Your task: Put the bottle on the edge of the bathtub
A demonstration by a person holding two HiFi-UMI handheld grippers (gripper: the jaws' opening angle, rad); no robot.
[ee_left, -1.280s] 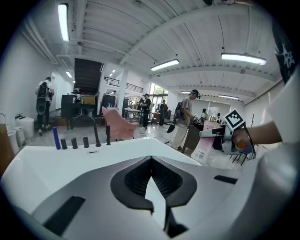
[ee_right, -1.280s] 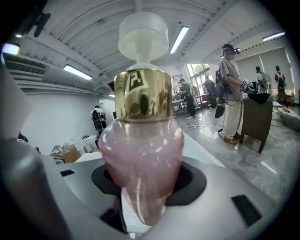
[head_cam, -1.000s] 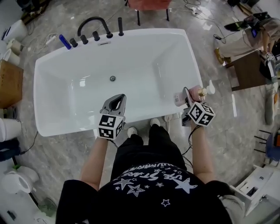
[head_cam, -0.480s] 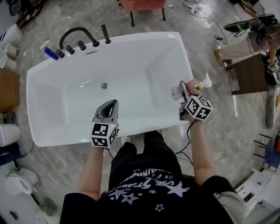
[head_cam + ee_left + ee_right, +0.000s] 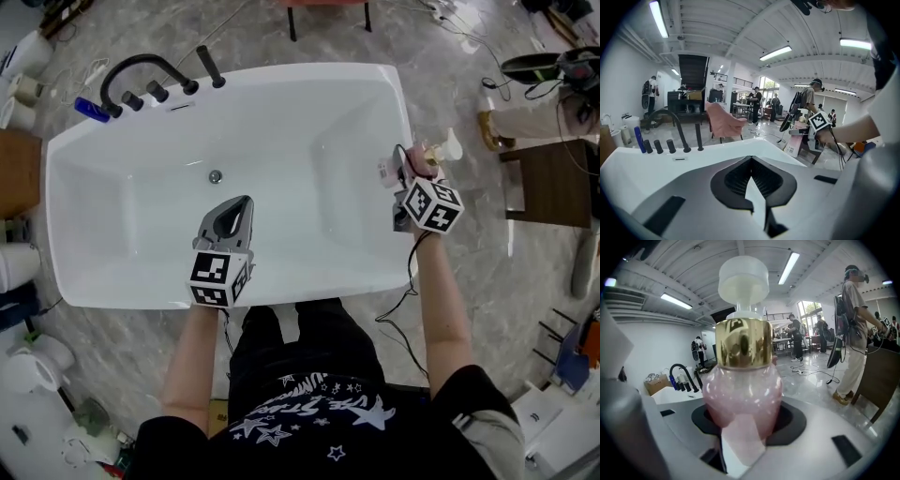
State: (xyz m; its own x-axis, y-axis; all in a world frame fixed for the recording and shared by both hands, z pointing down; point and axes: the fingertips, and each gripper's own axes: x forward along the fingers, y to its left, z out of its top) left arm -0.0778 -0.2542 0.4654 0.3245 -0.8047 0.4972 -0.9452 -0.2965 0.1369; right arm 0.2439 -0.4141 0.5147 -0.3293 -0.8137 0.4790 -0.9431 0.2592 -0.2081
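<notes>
Moved: our right tool has carried the bottle further along the right edge of the bathtub, away from its near right corner. The left tool now hangs further out over the basin.
Right tool: the jaws stand wide around the bottle's pink belly, with the pads pressing on it.
Left tool: the jaws are drawn together with nothing between them.
Bottle place: it is above the middle of the right edge, held in our grip.
Handling: the rounded body looks smooth and hard, so we judge it slippery and liable to crack if dropped on the rim. The gold collar and white pump head probably make it top-heavy.
Where to hold: we judge the widest part of the belly best, well below the collar and never by the pump.
Hidden: the bottle's base shows in no view, so we cannot tell whether it already touches the rim or how level it sits.
</notes>
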